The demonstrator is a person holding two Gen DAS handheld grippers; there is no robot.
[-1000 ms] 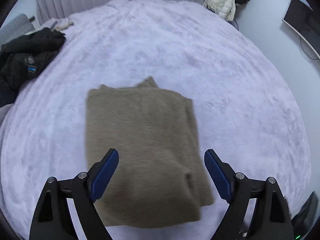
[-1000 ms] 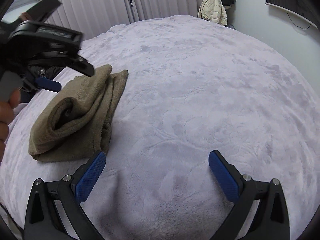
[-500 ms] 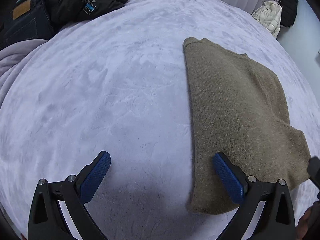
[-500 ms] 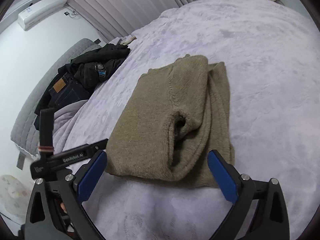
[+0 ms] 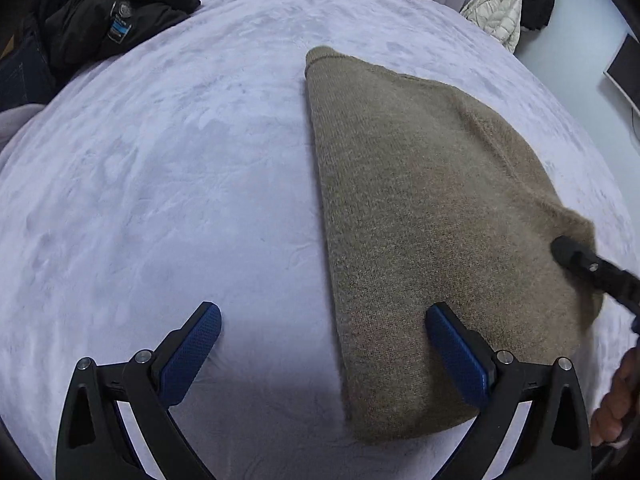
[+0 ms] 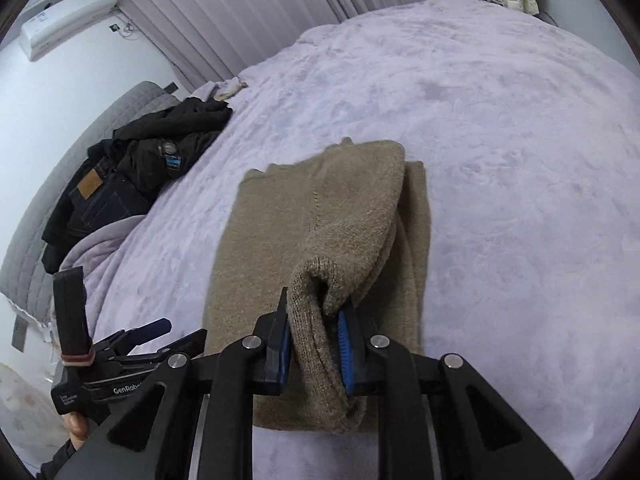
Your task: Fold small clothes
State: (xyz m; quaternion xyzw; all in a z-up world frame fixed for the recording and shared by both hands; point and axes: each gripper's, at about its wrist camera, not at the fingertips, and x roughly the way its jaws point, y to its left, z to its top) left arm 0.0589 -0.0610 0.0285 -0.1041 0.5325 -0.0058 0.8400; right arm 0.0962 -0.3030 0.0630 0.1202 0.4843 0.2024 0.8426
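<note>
Right wrist view: the folded olive-brown knitted sweater (image 6: 320, 232) lies on the pale lilac plush bed cover (image 6: 520, 160), with a rolled edge of its near end raised off the cover. The right tool (image 6: 312, 348) has just been closing, and its blue pads (image 6: 346, 356) are now clamped on that raised knitted edge; the fabric bulges between the two fingers and hangs below them. Behind the grip the sweater lies flat, with a second layer showing along its right side.

Left wrist view: the same sweater (image 5: 432, 220) lies on the bed cover (image 5: 160, 180), narrowing towards the far end. The left tool (image 5: 324, 356) stands wide apart above the bed, holding nothing. Its right pad (image 5: 456, 356) is over the sweater's near left portion, and its left pad (image 5: 192, 352) is over bare cover; whether either touches the surface cannot be told. A black finger of the right tool (image 5: 580, 260) reaches onto the sweater's right edge, and part of a hand (image 5: 616, 404) shows at the lower right.

Further out, a heap of black clothing and dark blue jeans (image 6: 132, 176) lies at the left edge of the bed. A cream padded jacket (image 5: 498, 12) hangs beyond the far side, and vertical blinds (image 6: 260, 12) cover the back wall.
</note>
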